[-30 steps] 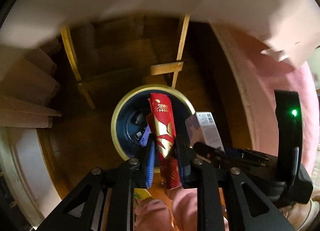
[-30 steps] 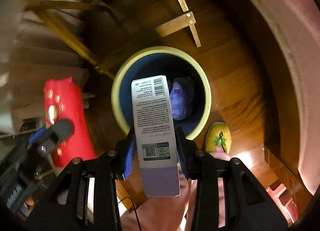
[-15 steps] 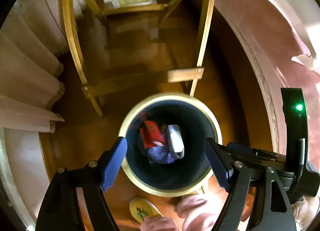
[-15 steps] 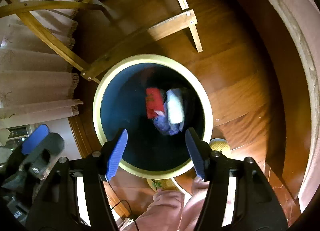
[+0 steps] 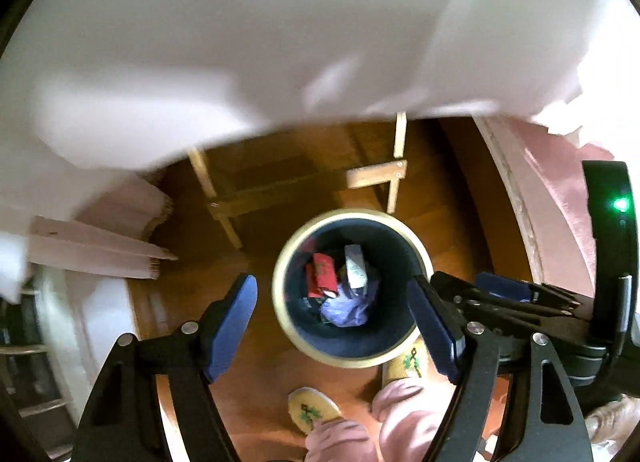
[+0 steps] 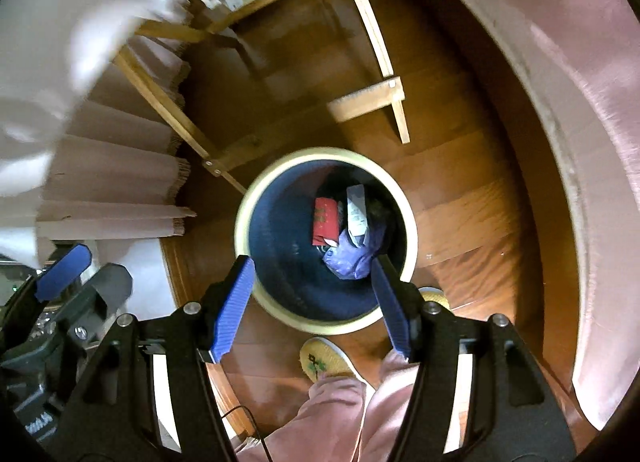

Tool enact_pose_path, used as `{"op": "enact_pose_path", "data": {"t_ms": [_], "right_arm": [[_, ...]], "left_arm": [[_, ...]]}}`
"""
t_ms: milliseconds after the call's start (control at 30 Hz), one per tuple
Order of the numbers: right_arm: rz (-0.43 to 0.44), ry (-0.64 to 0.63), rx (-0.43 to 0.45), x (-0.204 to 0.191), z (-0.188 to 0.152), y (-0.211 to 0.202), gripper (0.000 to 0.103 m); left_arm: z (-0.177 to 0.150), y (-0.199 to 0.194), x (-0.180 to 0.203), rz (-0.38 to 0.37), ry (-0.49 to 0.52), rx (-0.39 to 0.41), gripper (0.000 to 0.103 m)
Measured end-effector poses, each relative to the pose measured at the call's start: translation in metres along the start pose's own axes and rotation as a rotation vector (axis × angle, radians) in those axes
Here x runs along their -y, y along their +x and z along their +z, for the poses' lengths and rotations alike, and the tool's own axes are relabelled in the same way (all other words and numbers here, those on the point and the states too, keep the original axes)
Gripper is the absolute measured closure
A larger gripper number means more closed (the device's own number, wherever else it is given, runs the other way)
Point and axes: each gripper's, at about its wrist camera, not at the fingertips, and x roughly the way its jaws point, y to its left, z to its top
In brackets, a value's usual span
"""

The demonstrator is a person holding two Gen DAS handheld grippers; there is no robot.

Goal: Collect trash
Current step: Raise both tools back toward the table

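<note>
Left wrist view: left gripper is seen spread wide and empty above the bin, where the red packet lies. Right wrist view: right gripper is released too; the white carton lies beside the red packet inside

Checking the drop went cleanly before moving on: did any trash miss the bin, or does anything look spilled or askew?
Nothing stands out. The red packet, white carton and purple wrapper all lie inside the bin, which stands upright on the wooden floor. No litter shows around it. Both the left gripper and right gripper are open and empty.
</note>
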Motion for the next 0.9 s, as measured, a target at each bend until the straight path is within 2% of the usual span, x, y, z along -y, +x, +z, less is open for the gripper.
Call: {"op": "enact_pose_path", "data": {"t_ms": [100,200,267,433,667,900], "right_arm": [[0.015,0.0,0.011,-0.01,-0.002,-0.039,0.045],[0.038,-0.004,0.022,-0.022,-0.004,-0.081,0.045],[0.052,-0.015,0.036,-0.033,-0.006,-0.108,0.045],[0.082,-0.056,0.086,-0.061,-0.009,-0.183,0.045],[0.089,-0.107,0.216,-0.1,-0.006,-0.281,0.045],[0.092,-0.165,0.356,-0.142,-0.008,-0.357,0.045]], "left_arm": [[0.008,-0.044,-0.001,0.035,-0.012,0.021,0.025],[0.014,-0.085,-0.003,0.013,-0.03,0.019,0.026],[0.019,-0.116,-0.003,0.002,-0.028,0.038,0.03],[0.032,-0.198,-0.009,-0.015,-0.034,0.099,0.03],[0.05,-0.299,-0.019,0.005,-0.011,0.21,0.03],[0.078,-0.387,-0.03,0.011,0.007,0.336,0.03]]}}
